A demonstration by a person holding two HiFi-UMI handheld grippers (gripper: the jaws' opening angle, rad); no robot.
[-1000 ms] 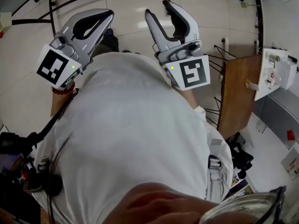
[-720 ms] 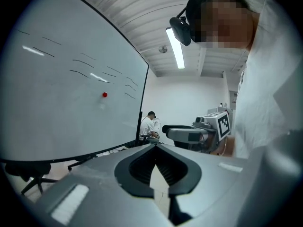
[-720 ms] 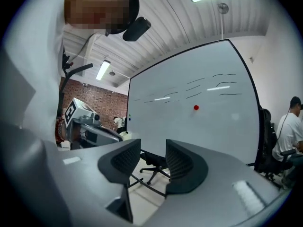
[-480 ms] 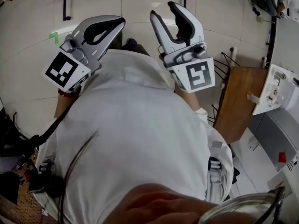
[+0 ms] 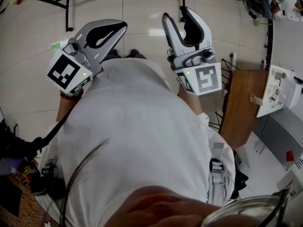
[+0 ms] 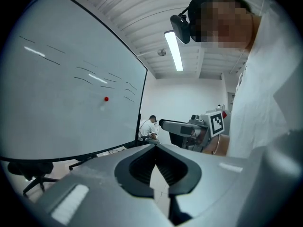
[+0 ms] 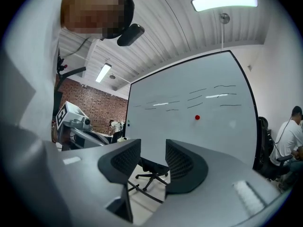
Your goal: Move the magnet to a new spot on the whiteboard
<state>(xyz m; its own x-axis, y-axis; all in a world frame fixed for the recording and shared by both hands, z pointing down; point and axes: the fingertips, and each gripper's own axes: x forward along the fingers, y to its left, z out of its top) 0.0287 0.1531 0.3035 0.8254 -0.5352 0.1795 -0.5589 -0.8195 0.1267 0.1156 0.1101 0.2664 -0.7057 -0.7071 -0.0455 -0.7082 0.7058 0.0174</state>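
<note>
The left grey two-jaw gripper (image 6: 154, 148) has its jaws closed tip to tip with nothing between them, only a small hollow left behind the tips, while the right grey two-jaw gripper (image 7: 153, 151) has its jaws parted by a narrow gap and is empty; a black office chair (image 7: 147, 168) shows through that gap. In the head view both grippers, left (image 5: 121, 27) and right (image 5: 182, 17), are raised side by side in front of the person's white shirt (image 5: 137, 141), above a pale tiled floor (image 5: 142, 8). The small round red magnet (image 7: 197, 117) sits on the large white whiteboard (image 7: 180, 136), well apart from both grippers, in its right half at about mid-height, just below a few thin dark marker strokes (image 7: 222, 96). The left gripper view shows the same magnet (image 6: 106, 99) nearer the right edge of the whiteboard (image 6: 52, 112) than the left
</note>
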